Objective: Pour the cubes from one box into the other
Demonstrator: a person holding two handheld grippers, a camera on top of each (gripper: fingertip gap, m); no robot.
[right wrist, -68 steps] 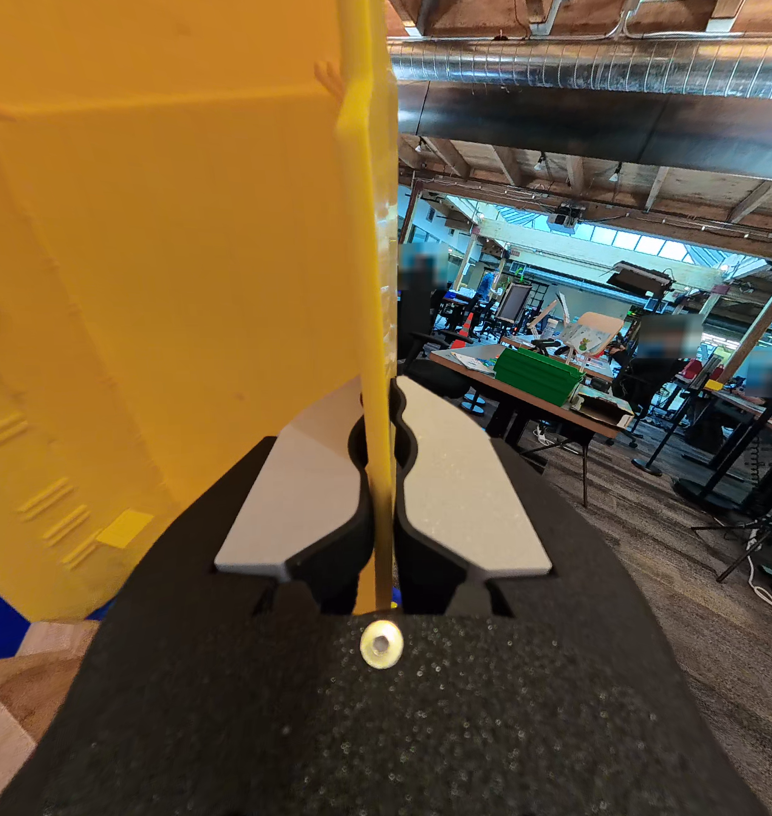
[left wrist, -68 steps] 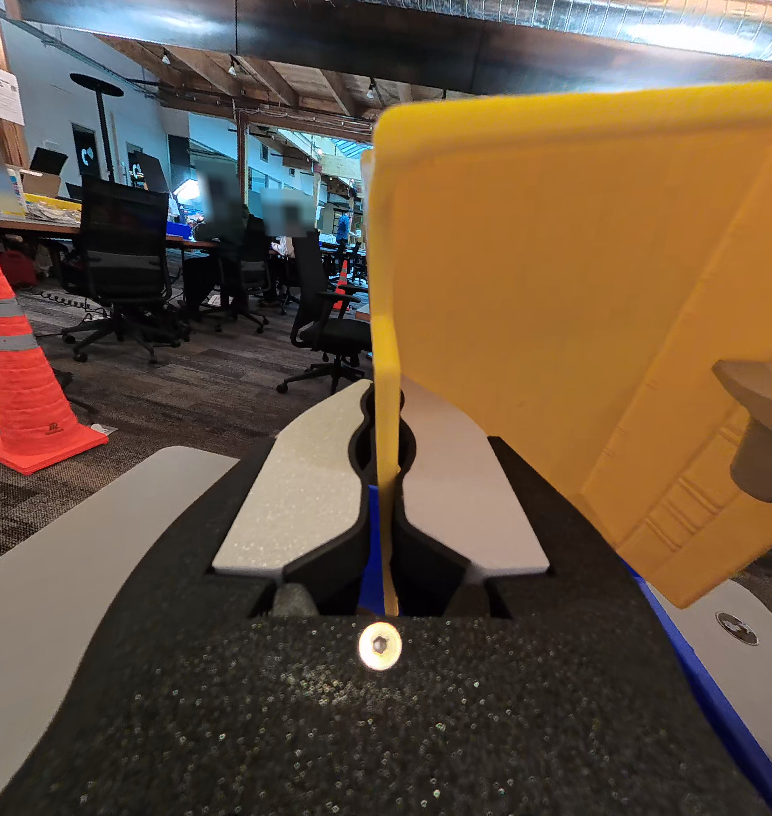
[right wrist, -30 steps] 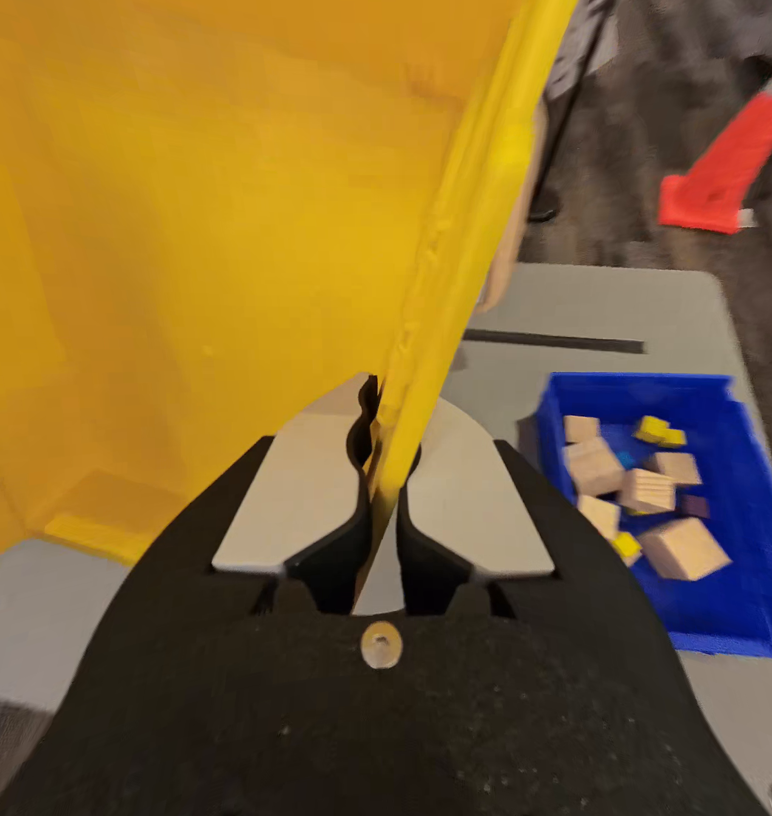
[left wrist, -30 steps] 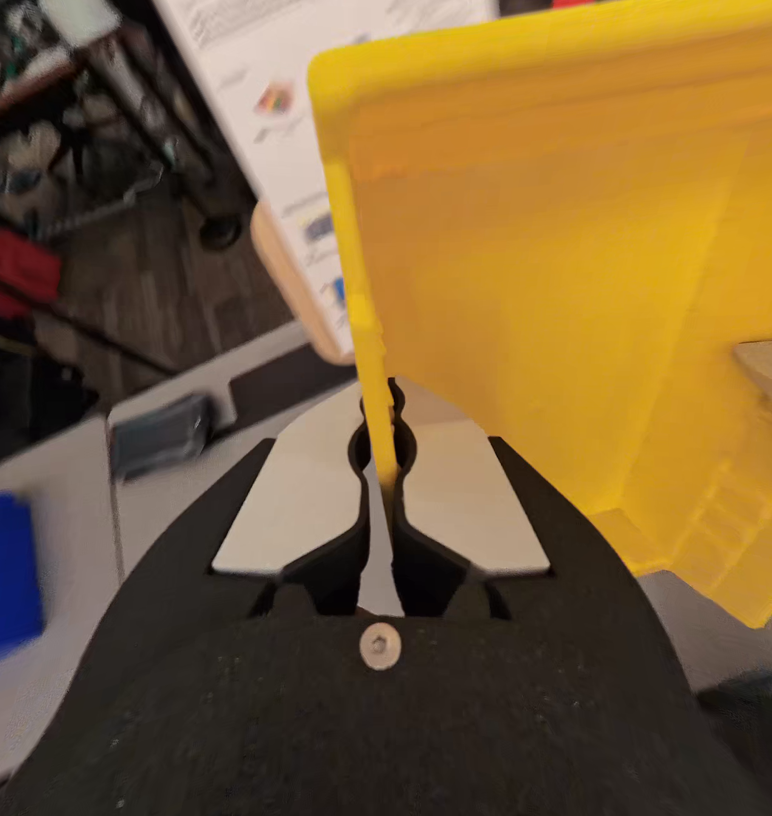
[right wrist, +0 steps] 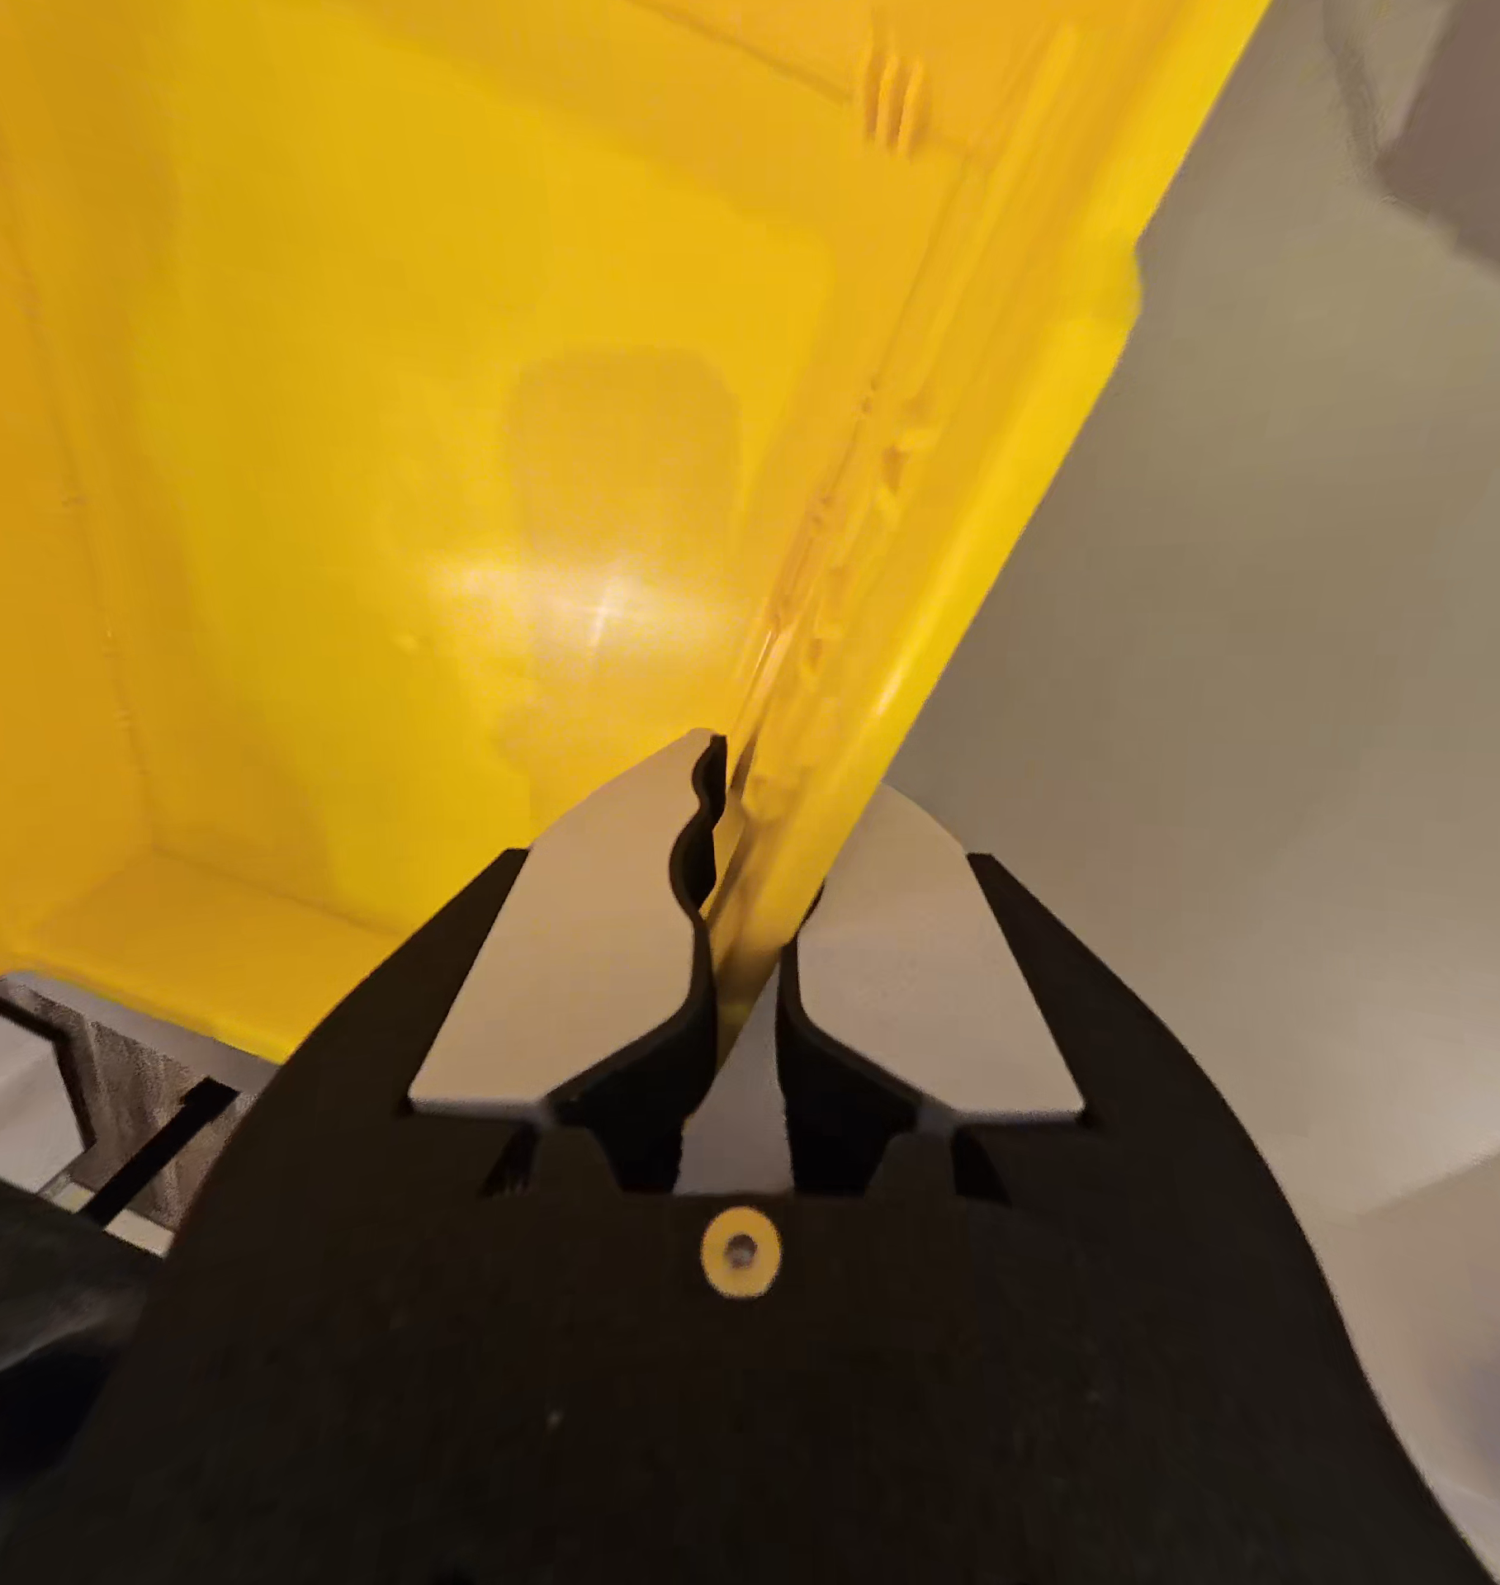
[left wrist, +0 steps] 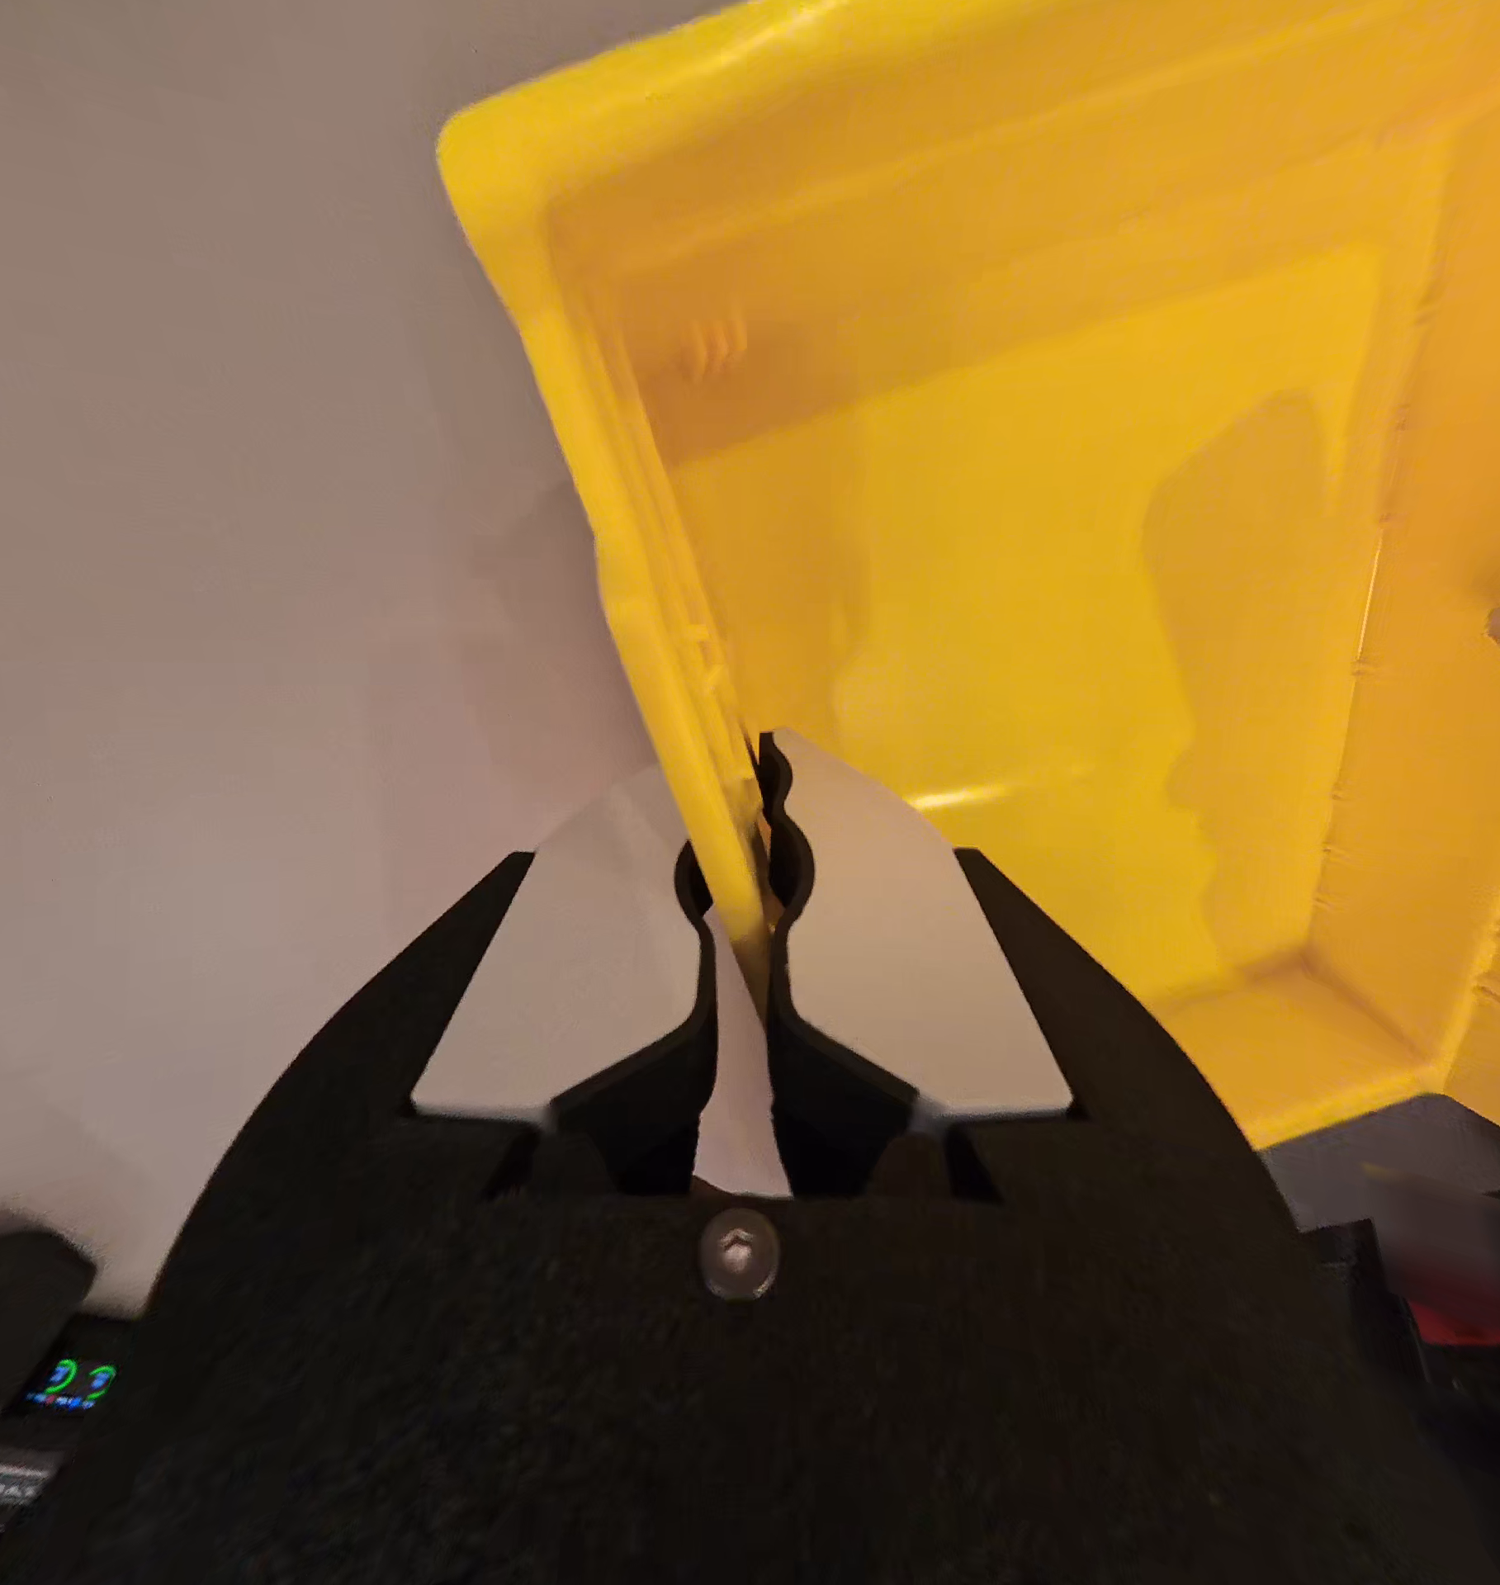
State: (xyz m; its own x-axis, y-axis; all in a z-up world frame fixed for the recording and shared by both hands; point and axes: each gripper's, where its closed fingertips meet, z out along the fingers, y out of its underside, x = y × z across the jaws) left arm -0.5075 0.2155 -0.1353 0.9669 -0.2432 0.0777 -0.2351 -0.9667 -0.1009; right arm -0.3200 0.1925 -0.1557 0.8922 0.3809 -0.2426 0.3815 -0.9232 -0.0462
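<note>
The yellow box (left wrist: 1029, 600) is held tilted in the air, its open inside turned toward both cameras. No cubes are seen in it: the floor and walls that show are bare in both wrist views. The pour is therefore judged to be done or nearly done, with the box left to be righted and set down; this cannot be confirmed, since the other box and the cubes are not shown.

The box is gripped at two opposite side walls. The left tongs (left wrist: 750, 823) are closed onto the rim of the box's left wall, the wall pinched between the two pads, with the box body spreading up and to the right of them. The right tongs (right wrist: 750, 823) are closed likewise on the rim of the box's right wall (right wrist: 900, 600), the box body spreading up and to the left.

Beyond the box a pale plain surface (left wrist: 214, 515) is seen on its outer sides; whether it is table or wall cannot be told. Below the box dark gear (left wrist: 1458, 1329) is glimpsed, blurred.
</note>
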